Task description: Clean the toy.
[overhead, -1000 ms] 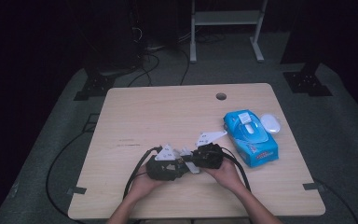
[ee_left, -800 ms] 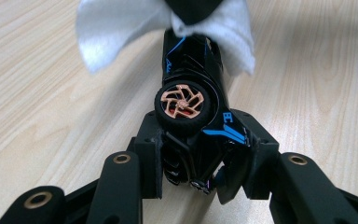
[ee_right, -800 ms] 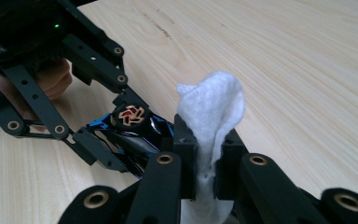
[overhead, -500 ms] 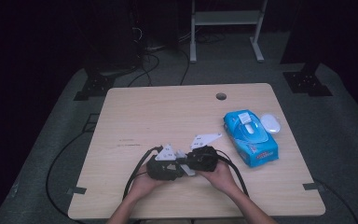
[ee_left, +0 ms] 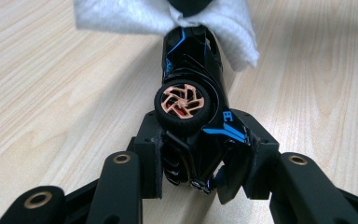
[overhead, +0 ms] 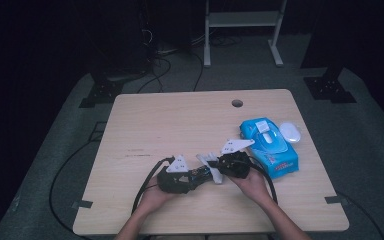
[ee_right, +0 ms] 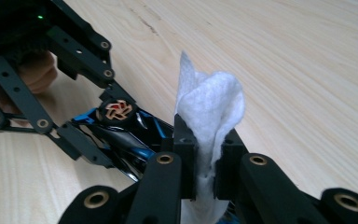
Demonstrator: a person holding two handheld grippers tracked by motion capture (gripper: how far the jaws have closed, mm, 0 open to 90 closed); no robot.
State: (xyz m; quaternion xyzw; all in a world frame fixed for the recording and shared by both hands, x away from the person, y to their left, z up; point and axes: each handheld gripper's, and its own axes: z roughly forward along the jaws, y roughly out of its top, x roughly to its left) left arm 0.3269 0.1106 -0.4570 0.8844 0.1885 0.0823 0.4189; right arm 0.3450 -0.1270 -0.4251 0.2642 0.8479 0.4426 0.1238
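Observation:
In the left gripper view, my left gripper [ee_left: 196,158] is shut on a black toy car [ee_left: 191,93] with blue trim and a copper-coloured wheel, held on its side just above the table. My right gripper [ee_right: 205,154] is shut on a folded white tissue [ee_right: 209,107]. The tissue [ee_left: 121,14] lies against the far end of the car. In the high view the two grippers meet nose to nose near the table's front edge, left gripper [overhead: 202,175] and right gripper [overhead: 216,167], with the tissue [overhead: 209,161] between them. The right gripper view also shows the car [ee_right: 121,130] in the other gripper's jaws.
A blue pack of wipes [overhead: 270,145] lies right of my hands, with a white oval object [overhead: 290,131] beside it. The wooden table [overhead: 180,120] has a cable hole [overhead: 237,103] at the back. Black cables trail from both grippers over the front edge.
My right gripper with the tissue slid left along the car, then back to the right. The left gripper and the car stayed put.

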